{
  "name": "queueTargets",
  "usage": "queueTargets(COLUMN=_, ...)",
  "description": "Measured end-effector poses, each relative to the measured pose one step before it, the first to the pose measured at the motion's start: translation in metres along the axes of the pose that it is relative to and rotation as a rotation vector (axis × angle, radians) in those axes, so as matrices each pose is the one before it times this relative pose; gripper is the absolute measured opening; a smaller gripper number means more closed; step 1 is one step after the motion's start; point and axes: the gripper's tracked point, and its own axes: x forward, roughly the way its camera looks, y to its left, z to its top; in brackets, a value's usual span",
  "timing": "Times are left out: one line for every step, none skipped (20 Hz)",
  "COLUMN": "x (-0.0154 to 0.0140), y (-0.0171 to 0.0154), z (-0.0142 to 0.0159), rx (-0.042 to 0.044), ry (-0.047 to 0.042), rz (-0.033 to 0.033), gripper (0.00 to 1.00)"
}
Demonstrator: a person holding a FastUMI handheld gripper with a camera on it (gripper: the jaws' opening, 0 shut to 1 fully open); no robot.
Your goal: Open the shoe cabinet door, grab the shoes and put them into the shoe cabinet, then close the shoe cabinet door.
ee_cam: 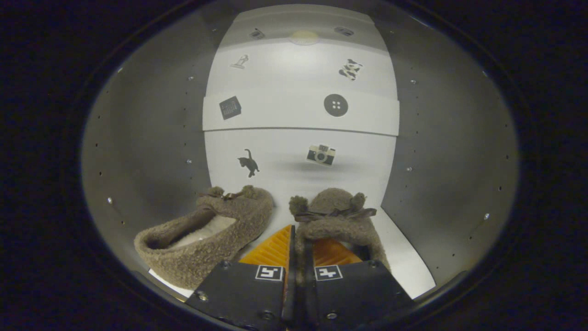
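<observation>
Setting: interior of the shoe cabinet (151,138), pale back panel (301,156), grey side walls dotted with small holes, white shelf floor (404,257).

Gripper (301,257): fingers nearly closed, a narrow gap between them. The heel wall of the right slipper (337,216) sits in that gap, one finger inside the shoe and one outside, both pressing on the fuzzy edge. Fingertips are largely hidden by the slipper's pile; the contact itself is hard to make out.

Right slipper: brown, fuzzy, toe pointing toward the back panel, a ribbon bow and two pom-poms on top. Its heel is cut off behind the fingers. It stands on the shelf floor, nearer the right side wall.

Left slipper (206,236): same make, resting on the shelf floor near the left side wall, turned at an angle, light lining visible inside. It lies just beside the gripper, apart from the right slipper.

Back panel: a horizontal shelf band (301,112) crosses it; small stickers are scattered above and below, including a cat (248,162), a camera (321,154) and a button (336,105). Upper stickers are too small to identify.
</observation>
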Motion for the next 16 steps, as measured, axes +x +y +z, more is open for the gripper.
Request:
queueTargets(x=0.00005, y=-0.00036, z=-0.00041, rx=0.01154, ry=0.00882, rz=0.00371, gripper=0.13)
queueTargets(x=-0.00113, y=0.0007, z=-0.0001, rx=0.00584, ry=0.00796, rz=0.01011, gripper=0.14)
queueTargets(x=-0.00206, y=0.00213, z=0.00425, rx=-0.00664, ry=-0.02152, rz=0.01473, gripper=0.17)
queueTargets(x=0.00037, y=-0.00195, z=0.00701, rx=-0.01453, ry=-0.03565, rz=-0.00242, gripper=0.19)
queueTargets(x=-0.00032, y=-0.00317, z=0.00406, rx=-0.00228, ry=-0.02136, rz=-0.01102, gripper=0.2)
queueTargets(x=-0.00383, y=-0.00172, z=-0.00009, rx=0.00311, ry=-0.00039, rz=-0.01385, gripper=0.21)
queueTargets(x=-0.0012, y=0.00194, z=-0.00031, rx=0.00586, ry=0.00224, rz=0.00538, gripper=0.24)
queueTargets(x=0.00197, y=0.00142, z=0.00104, rx=0.00219, ry=0.00396, rz=0.00274, gripper=0.27)
queueTargets(x=0.00221, y=-0.00057, z=0.00035, rx=-0.0022, ry=0.0088, rz=-0.00198, gripper=0.3)
queueTargets(x=0.00385, y=-0.00101, z=0.00146, rx=-0.00871, ry=0.00972, rz=0.0, gripper=0.33)
queueTargets(x=0.00503, y=-0.00054, z=0.00018, rx=-0.00853, ry=0.01756, rz=0.00162, gripper=0.35)
queueTargets(x=0.00565, y=0.00005, z=-0.00236, rx=-0.00749, ry=0.02965, rz=0.00729, gripper=0.38)
queueTargets(x=0.004, y=0.00465, z=-0.00229, rx=-0.01542, ry=0.02747, rz=0.02359, gripper=0.4)
queueTargets(x=0.00429, y=0.00095, z=-0.00402, rx=-0.02254, ry=0.0325, rz=0.00429, gripper=0.42)
queueTargets(x=0.00476, y=0.00219, z=-0.00698, rx=-0.01906, ry=0.04709, rz=-0.00024, gripper=0.44)
queueTargets(x=0.0007, y=0.00688, z=-0.00975, rx=-0.02601, ry=0.06036, rz=0.02193, gripper=0.46)
